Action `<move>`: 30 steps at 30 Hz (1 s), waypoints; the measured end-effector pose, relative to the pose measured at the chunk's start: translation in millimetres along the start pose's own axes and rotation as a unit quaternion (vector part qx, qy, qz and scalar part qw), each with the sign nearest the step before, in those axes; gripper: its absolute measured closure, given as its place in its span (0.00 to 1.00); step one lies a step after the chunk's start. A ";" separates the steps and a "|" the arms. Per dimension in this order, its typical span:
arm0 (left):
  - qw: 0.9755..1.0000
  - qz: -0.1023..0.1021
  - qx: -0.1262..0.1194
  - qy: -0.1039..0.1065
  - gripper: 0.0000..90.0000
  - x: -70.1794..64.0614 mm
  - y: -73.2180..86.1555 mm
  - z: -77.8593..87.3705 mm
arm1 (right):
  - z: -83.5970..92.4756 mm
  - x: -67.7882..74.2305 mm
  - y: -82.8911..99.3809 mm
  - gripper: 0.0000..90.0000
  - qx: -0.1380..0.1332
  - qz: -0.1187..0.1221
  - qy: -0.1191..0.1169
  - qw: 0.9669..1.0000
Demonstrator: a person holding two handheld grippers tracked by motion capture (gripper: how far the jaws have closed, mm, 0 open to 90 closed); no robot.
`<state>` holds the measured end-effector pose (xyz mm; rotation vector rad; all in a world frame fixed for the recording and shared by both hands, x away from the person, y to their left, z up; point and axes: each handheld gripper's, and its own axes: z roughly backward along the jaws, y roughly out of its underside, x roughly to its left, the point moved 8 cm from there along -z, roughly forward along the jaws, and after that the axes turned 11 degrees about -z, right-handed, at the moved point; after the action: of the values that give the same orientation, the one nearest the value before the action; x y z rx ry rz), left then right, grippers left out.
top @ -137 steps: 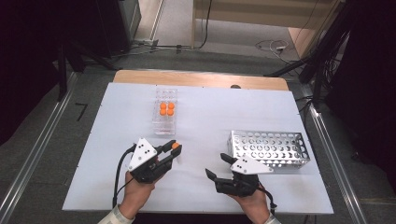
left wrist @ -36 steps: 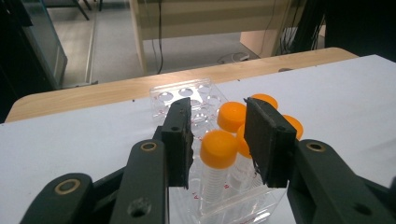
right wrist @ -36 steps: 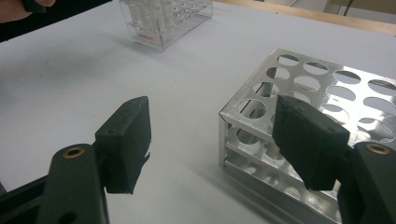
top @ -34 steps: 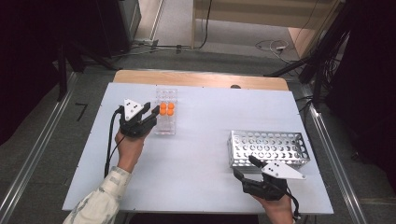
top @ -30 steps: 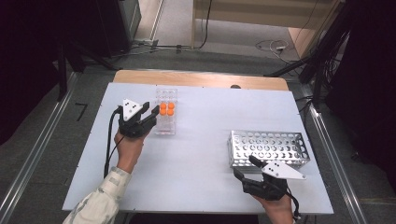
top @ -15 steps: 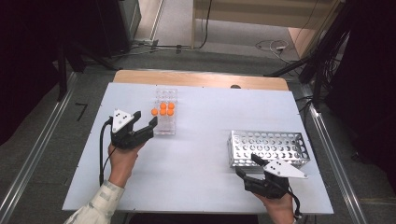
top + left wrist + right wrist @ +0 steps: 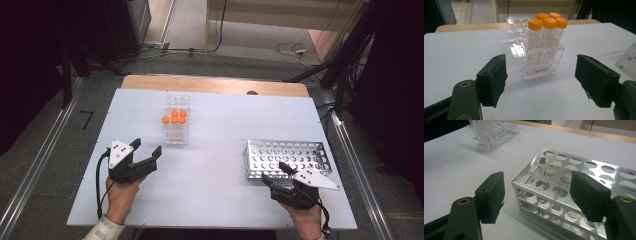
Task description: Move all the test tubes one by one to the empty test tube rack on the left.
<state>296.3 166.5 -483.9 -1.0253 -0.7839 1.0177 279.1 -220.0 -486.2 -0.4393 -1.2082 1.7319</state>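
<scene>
Now, from the high view: the clear tube rack (image 7: 176,120) stands toward the far side of the white table (image 7: 220,200), long axis running away from the person, with five orange-capped tubes (image 7: 175,116) upright in it. The left gripper (image 7: 148,152) sits just short of the rack's near end and a touch to its left, jaws pointing up toward it. They have just been opening and now stand wide, with nothing between them. Well to the right of the rack lies the perforated metal rack (image 7: 287,157), long axis crossways; the right gripper (image 7: 275,170) rests at its near left corner. So the left hand is plainly the nearer one to the tubes — they lie straight ahead of its claw.

Over to the left gripper view: the clear rack (image 7: 534,53) sits dead centre between the two black pads, which are spread well apart and touch nothing. Up close you get what the high view cannot give — the tubes (image 7: 546,37) stand clustered at the rack's near end, caps level, and red lettering marks the rack's front wall.

Right gripper view next: the metal rack (image 7: 571,192) fills the gap ahead, its near corner between the spread jaws — open, gripping nothing that I can see. Every hole visible looks empty. The clear rack (image 7: 491,133) shows far off at top left.
</scene>
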 end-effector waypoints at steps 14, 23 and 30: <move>1.000 -0.002 0.011 -0.015 0.25 5.8 23.9 24.9 | 15.3 -29.1 -1.3 0.29 -0.014 -0.015 0.031 0.999; 0.999 0.007 0.021 -0.041 0.25 25.4 37.1 35.8 | 27.5 -52.1 0.8 0.29 -0.023 -0.028 0.061 0.997; 0.998 0.009 0.028 -0.058 0.25 38.8 45.7 42.3 | 38.8 -75.1 3.7 0.29 -0.030 -0.046 0.090 0.994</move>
<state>258.4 223.5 -510.1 -0.9322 -0.8384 1.1160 286.0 -304.3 -488.0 -0.5538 -1.1353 1.5459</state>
